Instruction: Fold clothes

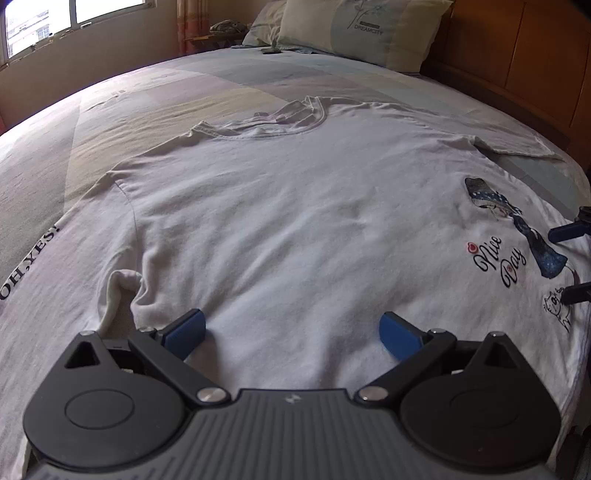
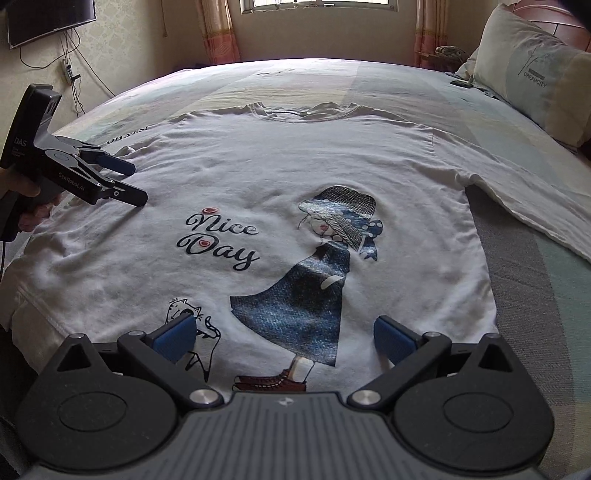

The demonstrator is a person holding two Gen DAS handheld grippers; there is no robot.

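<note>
Covering the scene: a bed [image 2: 535, 295] with a pastel patchwork sheet fills both views, in a room with wallpapered walls.
Room: a window [image 2: 314, 5] with patterned curtains [image 2: 218, 33] sits beyond the far edge of the bed; a dark screen [image 2: 48, 18] hangs on the wall at the left of the right wrist view, with cables running below it; wooden panelling [image 1: 517, 66] stands by the pillow end.
Garment: a white long-sleeved shirt [image 2: 280, 177] lies spread flat, print side up, showing "Nice Day", a girl in a hat and blue dress, and a small cat.
Neckline: rumpled, at the far end from both tools.
Sleeves: one stretches out flat over the sheet [image 2: 524, 199]; the other is bunched near the left tool [image 1: 118, 291].
Left gripper [image 1: 293, 334]: blue-padded tongs spread wide apart, low over the plain side of the shirt near its hem, clamping nothing.
Right gripper [image 2: 284, 338]: tongs likewise spread apart, empty, over the hem below the dress print and beside the cat.
Hand [image 2: 33, 206]: partly seen, gripping the left tool's handle.
Surroundings: a pillow [image 2: 532, 74] printed "DREAMCITY" rests at the head of the bed, well apart from the shirt; a small dark object [image 2: 461, 84] lies just beside it.
</note>
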